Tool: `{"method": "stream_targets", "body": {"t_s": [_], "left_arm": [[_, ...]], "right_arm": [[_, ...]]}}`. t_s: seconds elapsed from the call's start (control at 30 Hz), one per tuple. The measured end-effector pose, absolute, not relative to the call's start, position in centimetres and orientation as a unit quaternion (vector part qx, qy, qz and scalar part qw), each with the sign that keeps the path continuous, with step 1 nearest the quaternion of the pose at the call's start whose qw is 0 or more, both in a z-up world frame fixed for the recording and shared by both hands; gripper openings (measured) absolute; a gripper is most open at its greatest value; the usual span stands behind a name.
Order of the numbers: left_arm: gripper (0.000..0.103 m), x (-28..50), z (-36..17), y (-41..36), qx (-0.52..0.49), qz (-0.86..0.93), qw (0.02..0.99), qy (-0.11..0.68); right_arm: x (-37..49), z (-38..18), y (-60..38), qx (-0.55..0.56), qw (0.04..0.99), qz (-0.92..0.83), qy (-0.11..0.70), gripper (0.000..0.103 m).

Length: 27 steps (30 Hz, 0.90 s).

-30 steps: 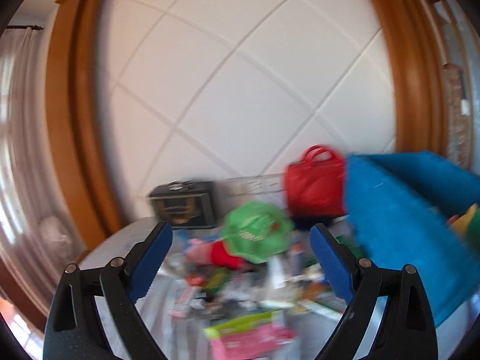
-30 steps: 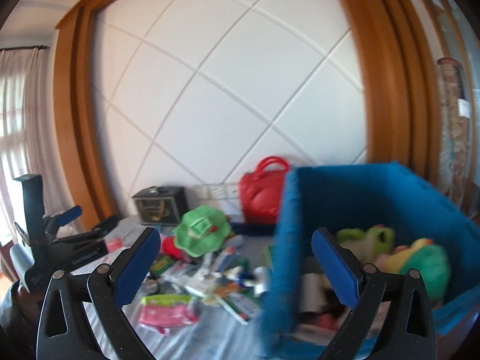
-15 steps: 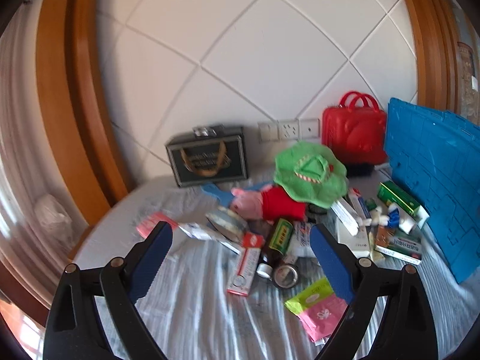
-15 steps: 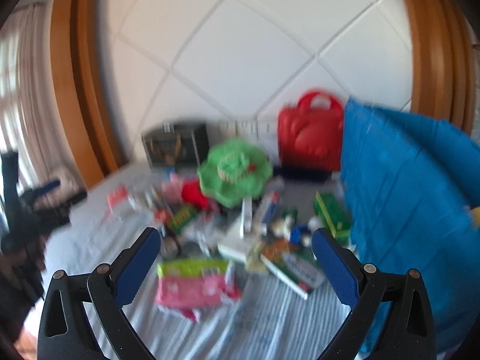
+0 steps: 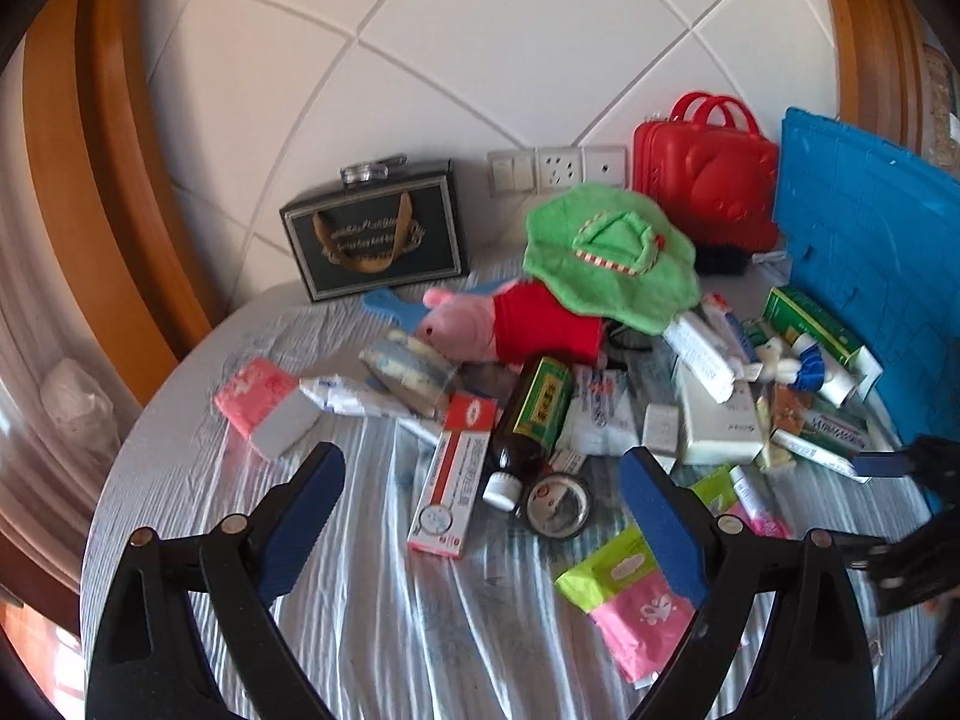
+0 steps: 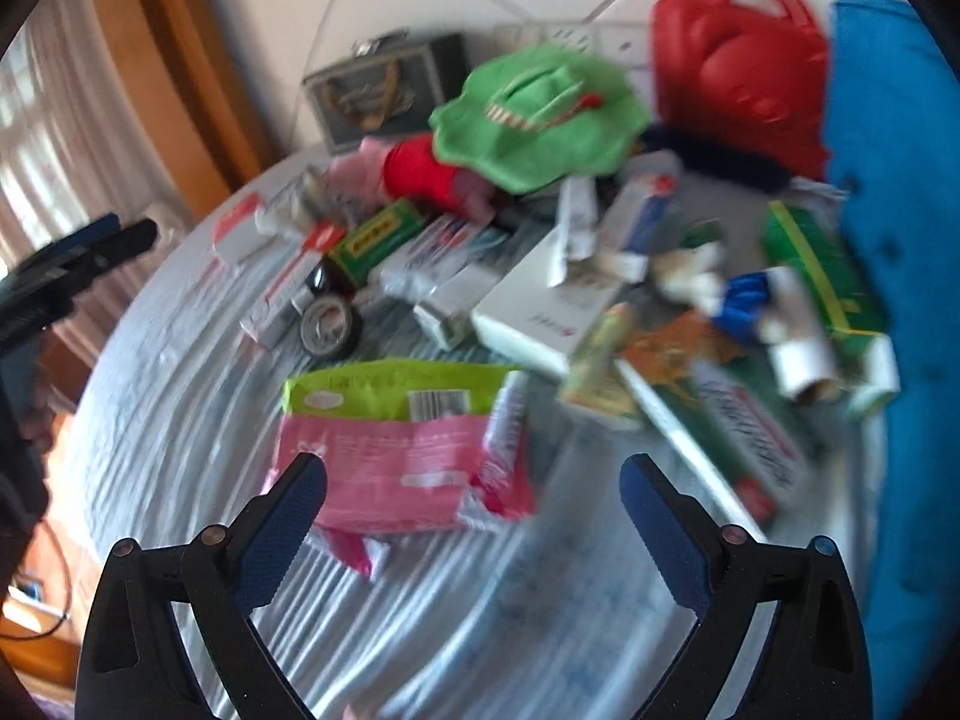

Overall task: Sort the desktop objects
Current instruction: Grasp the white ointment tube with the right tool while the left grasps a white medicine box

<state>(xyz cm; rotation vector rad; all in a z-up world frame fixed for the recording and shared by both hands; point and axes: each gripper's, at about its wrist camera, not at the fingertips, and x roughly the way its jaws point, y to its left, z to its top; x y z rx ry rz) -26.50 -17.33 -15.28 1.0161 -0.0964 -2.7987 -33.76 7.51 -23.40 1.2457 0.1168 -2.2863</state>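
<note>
Your right tool is spread wide, holding nothing, just short of the pink-and-green packet. That packet lies at the near edge of the clutter on the surface; tape roll beyond it, blue bin well right of it. Your left tool is also wide, empty, above the red-and-white box.

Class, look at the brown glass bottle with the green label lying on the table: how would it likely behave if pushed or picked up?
The bottle lies on its side and looks round, so a push would probably roll it. It appears to be glass, so likely stiff, smooth and breakable if dropped. It rests against a red and white box, which may block rolling that way.
</note>
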Motion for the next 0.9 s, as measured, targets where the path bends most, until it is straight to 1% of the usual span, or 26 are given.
{"method": "stream_targets", "body": {"t_s": [0.07, 0.1, 0.13, 0.17, 0.23, 0.27, 0.3, 0.33, 0.37, 0.4, 0.47, 0.57, 0.67, 0.83, 0.9], "left_arm": [[0.094, -26.4, -15.8, -17.7, 0.349, -0.933, 0.087, -0.032], [0.094, -26.3, -16.0, -18.0, 0.352, -0.931, 0.090, -0.032], [0.094, -26.2, -16.2, -18.2, 0.355, -0.930, 0.092, -0.032], [0.094, -26.1, -16.4, -18.4, 0.357, -0.929, 0.089, -0.032], [0.094, -26.3, -16.9, -18.4, 0.362, -0.928, 0.083, -0.039], [0.094, -26.4, -17.0, -18.3, 0.363, -0.927, 0.081, -0.044], [0.094, -26.6, -17.2, -18.3, 0.363, -0.927, 0.079, -0.046], [0.094, -26.9, -17.5, -18.2, 0.366, -0.926, 0.075, -0.044], [0.094, -27.2, -17.6, -18.0, 0.369, -0.926, 0.072, -0.042], [0.094, -27.6, -17.9, -17.7, 0.372, -0.925, 0.067, -0.039], [0.094, -28.2, -18.1, -17.0, 0.373, -0.925, 0.054, -0.039], [0.094, -29.2, -18.7, -14.6, 0.372, -0.926, 0.003, -0.062], [0.094, -30.0, -19.4, -12.7, 0.376, -0.923, -0.029, -0.081], [0.094, -31.1, -19.8, -10.2, 0.379, -0.920, -0.064, -0.075], [0.094, -31.4, -20.0, -9.3, 0.379, -0.919, -0.074, -0.083]], "right_arm": [[-34.9, -25.1, 6.5, 0.471, 0.264, -0.840, 0.058, 0.089], [-35.8, -26.5, 5.9, 0.484, 0.255, -0.835, 0.066, 0.078], [-36.3, -27.3, 5.8, 0.492, 0.252, -0.831, 0.065, 0.071], [-36.9, -28.3, 5.7, 0.505, 0.250, -0.824, 0.062, 0.067], [-37.7, -30.1, 5.5, 0.526, 0.240, -0.814, 0.062, 0.050], [-37.7, -30.3, 5.5, 0.520, 0.241, -0.817, 0.062, 0.048], [-37.7, -30.3, 5.4, 0.519, 0.241, -0.817, 0.068, 0.037], [-37.7, -30.2, 5.2, 0.517, 0.240, -0.818, 0.074, 0.023], [-37.7, -30.0, 5.1, 0.514, 0.234, -0.821, 0.082, 0.019], [-37.7, -29.8, 5.2, 0.513, 0.234, -0.822, 0.085, 0.019], [-37.6, -29.5, 5.8, 0.517, 0.243, -0.818, 0.063, 0.019], [-36.6, -28.4, 7.6, 0.517, 0.251, -0.818, 0.022, 0.019], [-35.3, -26.9, 8.9, 0.505, 0.248, -0.826, 0.019, 0.019], [-33.3, -24.0, 10.8, 0.483, 0.248, -0.840, 0.019, 0.019], [-32.7, -23.2, 11.1, 0.474, 0.237, -0.847, 0.035, 0.019]]}}
